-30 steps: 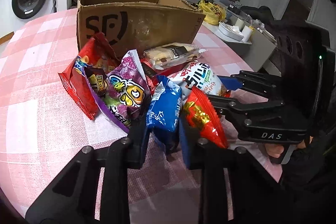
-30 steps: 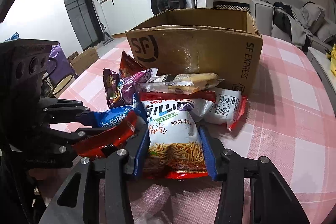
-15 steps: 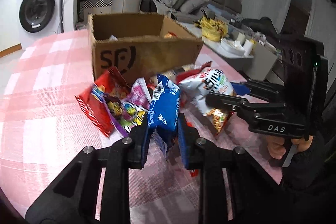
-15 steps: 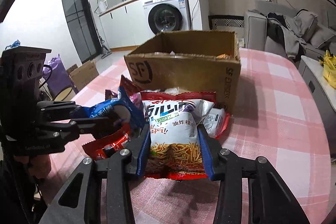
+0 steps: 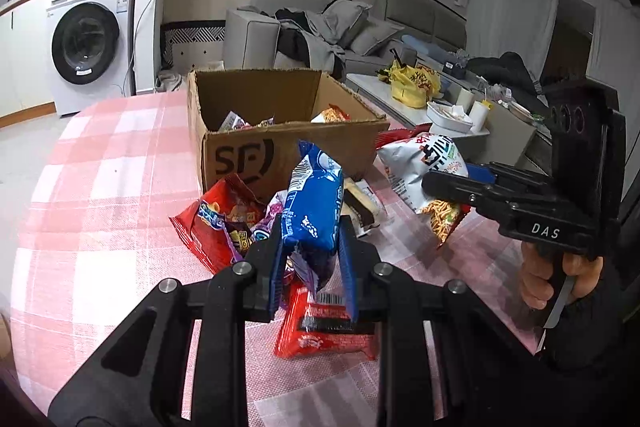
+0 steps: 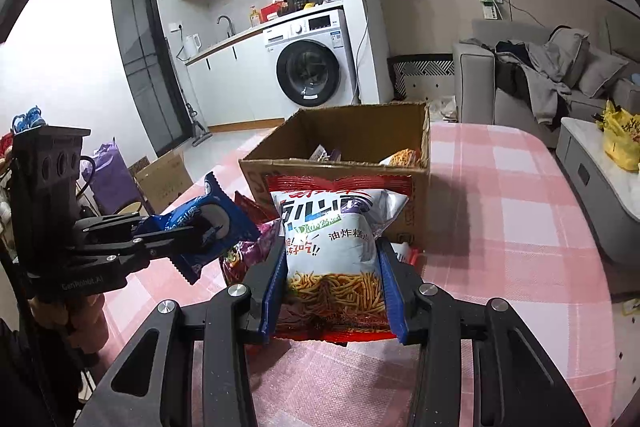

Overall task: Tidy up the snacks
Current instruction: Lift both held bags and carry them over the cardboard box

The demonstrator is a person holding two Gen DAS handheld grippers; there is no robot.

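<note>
My left gripper is shut on a blue snack packet, held upright above the pile; that packet also shows in the right wrist view. My right gripper is shut on a white and red bag of fried noodle sticks, lifted off the table; the same bag hangs at the right in the left wrist view. Behind both stands an open cardboard box with a few snacks inside. Red and purple bags lie in front of it, and a red packet lies below my left gripper.
A pink checked cloth covers the round table. A clear-wrapped sandwich biscuit pack lies by the box. Off the table are a washing machine, a grey sofa and a low white table with a yellow bag.
Both grippers have risen, lifting the blue packet and the noodle-stick bag off the pile. The box now appears farther and lower, with its inside visible.
</note>
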